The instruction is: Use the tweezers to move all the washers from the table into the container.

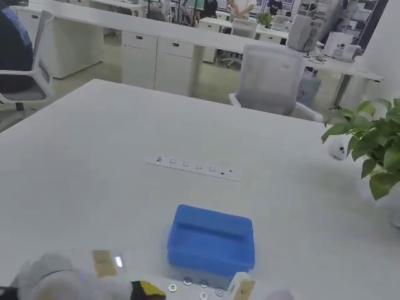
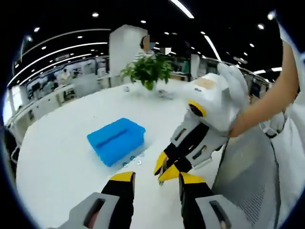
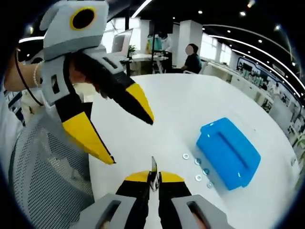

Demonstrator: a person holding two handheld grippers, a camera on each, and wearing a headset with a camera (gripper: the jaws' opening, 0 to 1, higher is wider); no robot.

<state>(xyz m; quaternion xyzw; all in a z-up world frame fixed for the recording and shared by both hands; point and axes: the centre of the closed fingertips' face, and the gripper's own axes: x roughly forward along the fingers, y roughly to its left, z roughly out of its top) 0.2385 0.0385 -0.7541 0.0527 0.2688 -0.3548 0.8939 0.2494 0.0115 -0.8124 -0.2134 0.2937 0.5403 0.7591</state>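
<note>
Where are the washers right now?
The washers lie loose on the white table in a small cluster beside the near edge of the blue container, at the bottom centre of the head view.

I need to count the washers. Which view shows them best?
The right gripper view: the washers lie spread out and clear beside the blue container. The head view has them at its bottom edge; the left gripper view shows them tiny.
</note>
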